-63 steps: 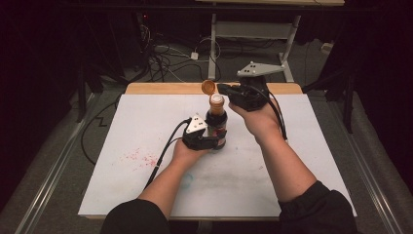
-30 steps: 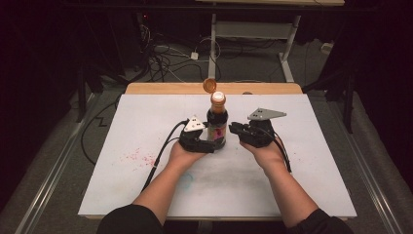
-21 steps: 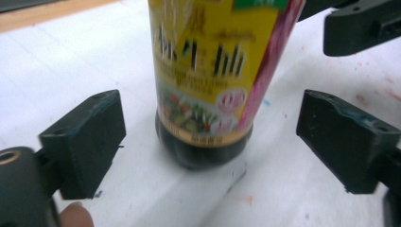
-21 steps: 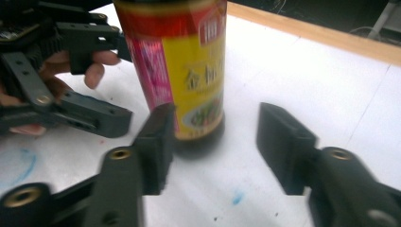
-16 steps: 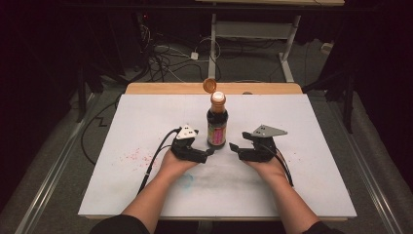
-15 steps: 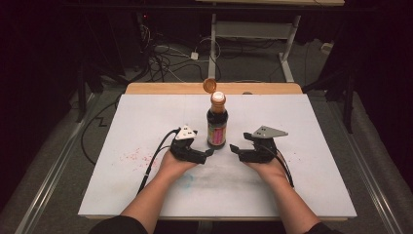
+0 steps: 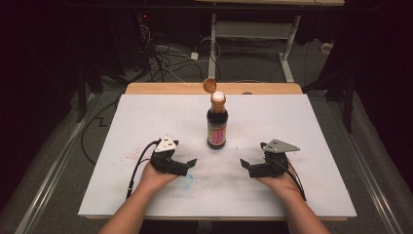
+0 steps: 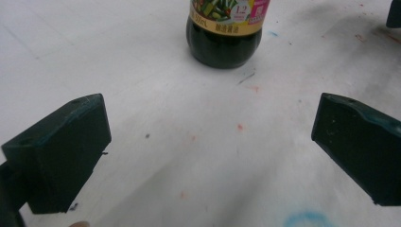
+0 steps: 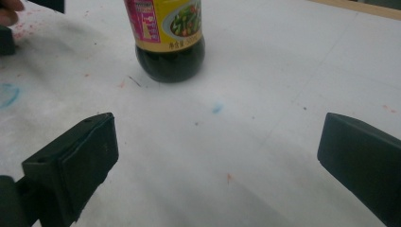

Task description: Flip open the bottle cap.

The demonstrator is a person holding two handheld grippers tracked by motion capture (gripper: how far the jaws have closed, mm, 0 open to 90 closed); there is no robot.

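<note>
Bottle (image 7: 216,122) stands alone with its cap (image 7: 209,86) off.
Left gripper (image 7: 187,165) and right gripper (image 7: 245,165) rest apart from it, jaws just opened wide, holding nothing; little seems left.

A white table (image 7: 311,131) with faint red and blue smudges; cables (image 7: 170,58) on the floor behind.

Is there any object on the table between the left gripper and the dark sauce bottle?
No. Between the open left gripper and the sauce bottle lies bare white table surface with faint colour stains. In the left gripper view, the bottle stands ahead of the jaws, unobstructed.
</note>
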